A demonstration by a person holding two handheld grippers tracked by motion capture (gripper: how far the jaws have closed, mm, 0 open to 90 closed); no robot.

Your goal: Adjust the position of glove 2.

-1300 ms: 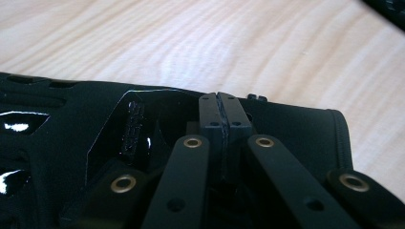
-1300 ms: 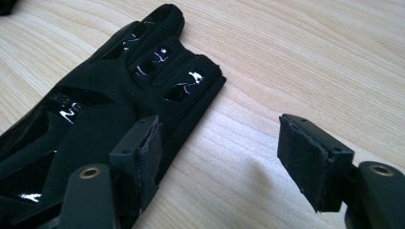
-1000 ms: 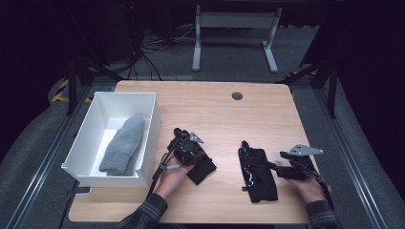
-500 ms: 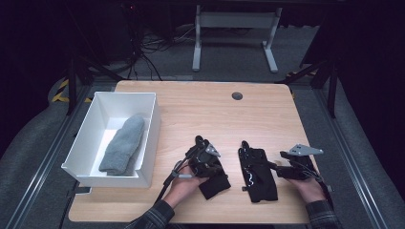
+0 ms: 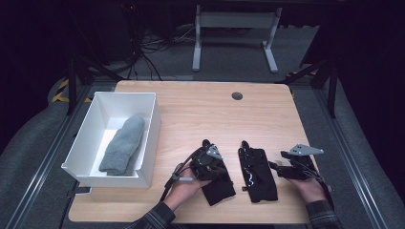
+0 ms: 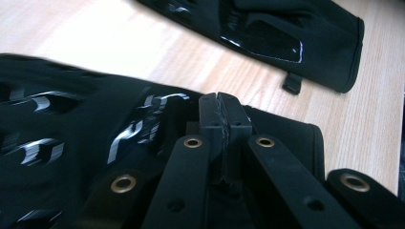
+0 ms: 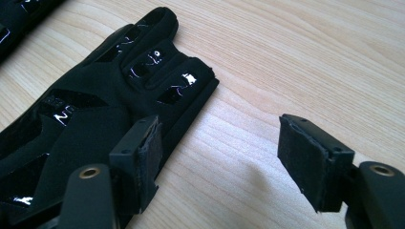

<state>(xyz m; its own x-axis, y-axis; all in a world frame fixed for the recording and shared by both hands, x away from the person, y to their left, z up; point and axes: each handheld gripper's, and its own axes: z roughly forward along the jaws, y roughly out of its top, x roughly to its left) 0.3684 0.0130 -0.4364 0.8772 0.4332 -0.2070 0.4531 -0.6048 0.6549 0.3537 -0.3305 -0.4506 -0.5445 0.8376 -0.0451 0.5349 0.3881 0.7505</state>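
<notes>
Black glove (image 5: 217, 183) pinched in left gripper (image 6: 221, 110), beside second glove (image 5: 258, 172)

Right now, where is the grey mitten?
In the high view the grey mitten lies inside the white box at the table's left side, left of the two black gloves.

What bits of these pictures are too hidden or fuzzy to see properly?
- High view: the upper part of the black fabric glove being carried is hidden under the left tongs.
- Left gripper view: that glove's shiny print is blurred.
- Right gripper view: the flat black glove is cut off by the left edge.
</notes>
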